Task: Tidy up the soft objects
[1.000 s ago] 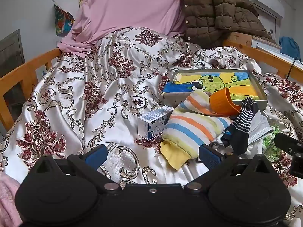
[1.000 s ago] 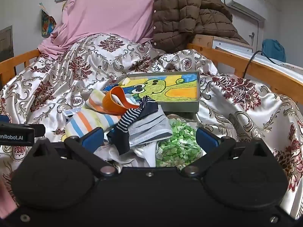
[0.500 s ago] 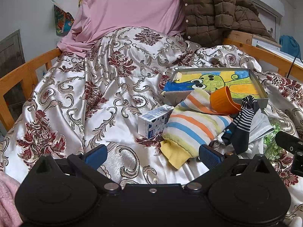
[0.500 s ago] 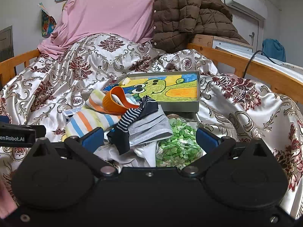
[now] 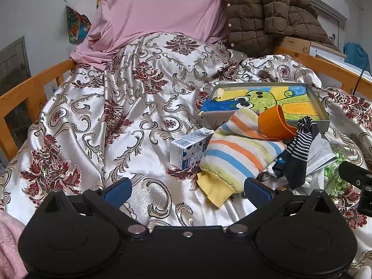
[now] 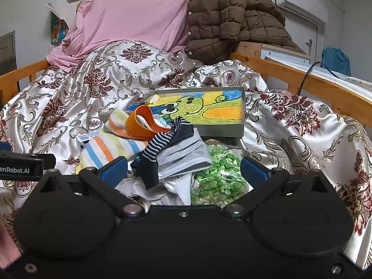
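Note:
A heap of things lies on the patterned satin bedspread (image 5: 139, 107). It holds a striped towel (image 5: 234, 153) (image 6: 109, 148), a dark dotted sock (image 5: 300, 148) (image 6: 162, 148), a grey face mask (image 6: 183, 158), white cloth (image 6: 176, 186) and a bag of green pieces (image 6: 218, 176). An orange cup (image 5: 274, 123) (image 6: 144, 123) lies tipped on the towel. My left gripper (image 5: 188, 189) is open, just short of the towel's yellow corner. My right gripper (image 6: 183, 171) is open, low over the sock, mask and bag.
A small milk carton (image 5: 188, 148) stands left of the towel. Behind the heap sits a framed cartoon picture (image 5: 267, 100) (image 6: 204, 109). A pink sheet (image 5: 158, 9) and brown quilted jacket (image 5: 267, 11) hang at the back. Wooden bed rails (image 5: 28, 93) (image 6: 302, 83) run along both sides.

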Demonstrator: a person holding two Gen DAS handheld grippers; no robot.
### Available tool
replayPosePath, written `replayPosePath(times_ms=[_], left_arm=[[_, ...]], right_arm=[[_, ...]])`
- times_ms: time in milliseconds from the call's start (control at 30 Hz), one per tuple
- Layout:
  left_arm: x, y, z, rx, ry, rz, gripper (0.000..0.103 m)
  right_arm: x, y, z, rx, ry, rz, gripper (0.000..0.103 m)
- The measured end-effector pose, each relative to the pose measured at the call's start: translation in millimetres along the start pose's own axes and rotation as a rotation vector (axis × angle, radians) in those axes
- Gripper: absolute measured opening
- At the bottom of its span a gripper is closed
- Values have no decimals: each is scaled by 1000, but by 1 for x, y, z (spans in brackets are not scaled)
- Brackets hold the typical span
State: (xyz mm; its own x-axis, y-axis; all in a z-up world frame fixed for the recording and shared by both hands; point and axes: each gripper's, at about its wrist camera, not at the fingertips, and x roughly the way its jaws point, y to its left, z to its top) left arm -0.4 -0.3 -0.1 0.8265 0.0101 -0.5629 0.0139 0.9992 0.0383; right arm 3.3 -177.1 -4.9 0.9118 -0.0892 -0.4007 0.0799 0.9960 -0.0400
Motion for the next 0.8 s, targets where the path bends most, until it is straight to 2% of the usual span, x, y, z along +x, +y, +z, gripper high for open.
replayPosePath(times_ms=[800], left_arm=[[-1,1,0,1,7,2,102]], right_arm=[[2,-3,-3,-3,7,-1,103]])
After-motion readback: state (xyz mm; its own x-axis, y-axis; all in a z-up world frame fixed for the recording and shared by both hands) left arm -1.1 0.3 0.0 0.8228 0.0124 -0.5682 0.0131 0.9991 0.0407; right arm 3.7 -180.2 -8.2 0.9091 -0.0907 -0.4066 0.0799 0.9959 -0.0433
